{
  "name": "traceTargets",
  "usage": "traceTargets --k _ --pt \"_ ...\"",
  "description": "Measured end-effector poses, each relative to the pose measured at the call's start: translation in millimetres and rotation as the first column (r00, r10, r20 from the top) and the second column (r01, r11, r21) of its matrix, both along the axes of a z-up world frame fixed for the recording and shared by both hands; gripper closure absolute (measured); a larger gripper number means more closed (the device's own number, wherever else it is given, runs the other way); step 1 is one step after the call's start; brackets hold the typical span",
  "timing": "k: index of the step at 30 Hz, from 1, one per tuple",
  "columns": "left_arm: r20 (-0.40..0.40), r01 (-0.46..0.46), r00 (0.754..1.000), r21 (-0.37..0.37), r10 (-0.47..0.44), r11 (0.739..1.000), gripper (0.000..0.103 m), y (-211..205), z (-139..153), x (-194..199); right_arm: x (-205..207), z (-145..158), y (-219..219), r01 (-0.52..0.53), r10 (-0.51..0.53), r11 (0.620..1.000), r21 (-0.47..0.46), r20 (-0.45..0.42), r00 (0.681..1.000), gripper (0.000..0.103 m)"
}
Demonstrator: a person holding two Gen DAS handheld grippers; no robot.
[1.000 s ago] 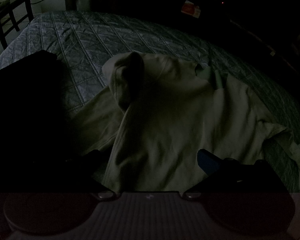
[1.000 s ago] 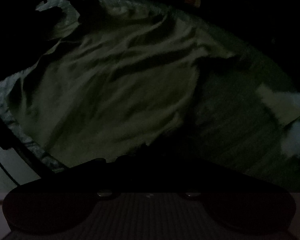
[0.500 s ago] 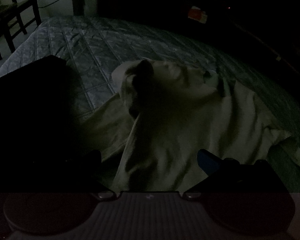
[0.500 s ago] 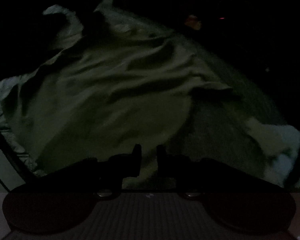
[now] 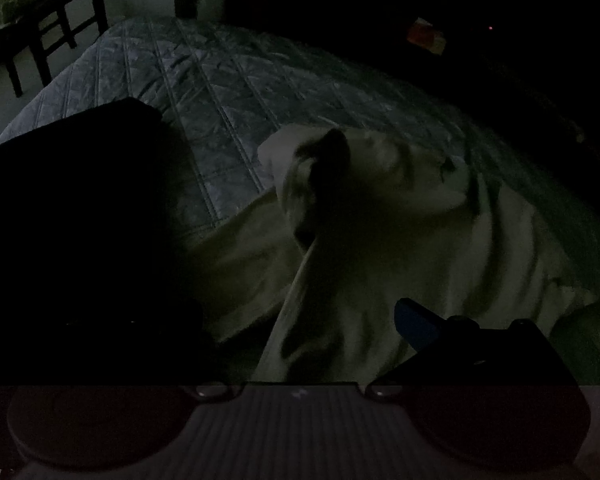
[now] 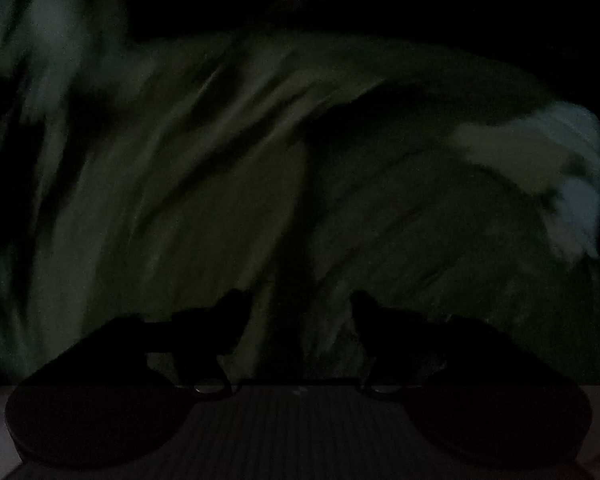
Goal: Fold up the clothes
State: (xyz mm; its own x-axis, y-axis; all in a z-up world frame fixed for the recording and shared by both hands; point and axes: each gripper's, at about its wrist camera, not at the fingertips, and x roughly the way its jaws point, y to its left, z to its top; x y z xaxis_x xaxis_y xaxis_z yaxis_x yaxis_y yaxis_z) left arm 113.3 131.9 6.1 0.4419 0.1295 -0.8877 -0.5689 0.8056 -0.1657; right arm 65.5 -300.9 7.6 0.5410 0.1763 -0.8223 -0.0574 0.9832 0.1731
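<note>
Dim bedroom scene. A pale long-sleeved garment (image 5: 380, 248) lies rumpled on the quilted bed (image 5: 228, 92), near its middle and toward the near edge, with one part humped up at its far side and deep creases across the body. The right gripper (image 6: 300, 308) hangs just above the cloth, its jaws opening, with nothing between them; the view is smeared by motion. The left gripper (image 5: 300, 340) points down at the near hem; only its blue-tipped right finger (image 5: 416, 320) shows, the other side being lost in shadow, so whether its jaws are open or clamped cannot be told. A dark bulky object (image 5: 76, 208) sits at the left of the bed, and a chair (image 5: 48, 28) stands beyond it. The step in hand appears to be re-gripping: best done by taking an outer edge, not mid-panel, and drawing the creases flat before any fold. No brand, label or writing is legible.
</note>
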Motion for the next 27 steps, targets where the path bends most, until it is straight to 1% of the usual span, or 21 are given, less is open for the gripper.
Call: traceTargets --k 1,2,4,6,8,10,12,13,14,16,17,19,21,22,23,25,27 --pt "0.006 0.007 1.000 0.002 -0.007 1.000 0.001 -1 2 3 14 6 -15 0.072 -0.074 0.995 0.075 0.015 0.997 0.032" --pt "0.011 0.014 1.000 0.004 -0.014 1.000 0.001 -3 3 6 28 12 -30 0.143 -0.148 0.978 0.150 0.024 0.989 0.032" --pt "0.019 0.032 0.999 0.014 -0.032 0.999 0.001 -6 6 11 58 19 -52 0.256 -0.274 0.924 0.283 0.026 0.961 0.031" --pt "0.018 0.040 0.999 0.014 -0.040 0.999 0.001 -7 5 13 88 18 -66 0.328 -0.356 0.864 0.382 0.002 0.935 0.031" --pt "0.011 0.039 0.999 0.000 -0.039 0.999 0.001 -6 3 13 116 7 -72 0.380 -0.398 0.823 0.423 -0.050 0.916 0.031" --pt "0.004 0.038 0.999 -0.013 -0.038 0.999 0.001 -6 0 13 137 -9 -74 0.438 -0.439 0.785 0.439 -0.106 0.892 0.031" --pt "0.008 0.043 0.999 -0.013 -0.043 0.999 0.001 -6 1 13 152 -29 -76 0.494 -0.474 0.734 0.465 -0.170 0.864 0.035" --pt "0.014 0.050 0.999 -0.006 -0.049 0.999 0.001 -7 3 13 156 -36 -75 0.514 -0.489 0.713 0.476 -0.188 0.852 0.037" --pt "0.018 0.056 0.998 -0.001 -0.056 0.998 0.001 -8 4 13 160 -41 -72 0.526 -0.501 0.711 0.467 -0.189 0.845 0.037" --pt "0.022 0.072 0.997 -0.001 -0.072 0.997 0.001 -11 6 13 165 -47 -66 0.544 -0.525 0.724 0.424 -0.173 0.833 0.037" --pt "0.023 0.079 0.997 -0.002 -0.079 0.997 0.001 -12 6 13 167 -50 -64 0.556 -0.539 0.723 0.410 -0.170 0.825 0.037" --pt "0.023 0.087 0.996 -0.003 -0.087 0.996 0.001 -13 6 13 171 -55 -61 0.592 -0.588 0.697 0.404 -0.150 0.795 0.039" --pt "0.019 0.084 0.996 -0.009 -0.084 0.996 0.001 -12 4 12 178 -58 -62 0.598 -0.617 0.679 0.426 -0.108 0.779 0.048" --pt "0.019 0.082 0.996 -0.012 -0.082 0.997 0.001 -11 4 12 183 -57 -61 0.590 -0.618 0.694 0.412 -0.079 0.782 0.057" --pt "0.019 0.080 0.997 -0.015 -0.080 0.997 0.001 -11 3 12 189 -53 -59 0.570 -0.606 0.723 0.391 -0.038 0.795 0.076" --pt "0.018 0.079 0.997 -0.016 -0.079 0.997 0.001 -11 3 12 201 -43 -54 0.518 -0.568 0.783 0.343 0.058 0.821 0.100" --pt "0.015 0.082 0.997 -0.017 -0.081 0.997 0.001 -12 2 12 207 -21 -40 0.413 -0.478 0.859 0.303 0.184 0.859 0.100"
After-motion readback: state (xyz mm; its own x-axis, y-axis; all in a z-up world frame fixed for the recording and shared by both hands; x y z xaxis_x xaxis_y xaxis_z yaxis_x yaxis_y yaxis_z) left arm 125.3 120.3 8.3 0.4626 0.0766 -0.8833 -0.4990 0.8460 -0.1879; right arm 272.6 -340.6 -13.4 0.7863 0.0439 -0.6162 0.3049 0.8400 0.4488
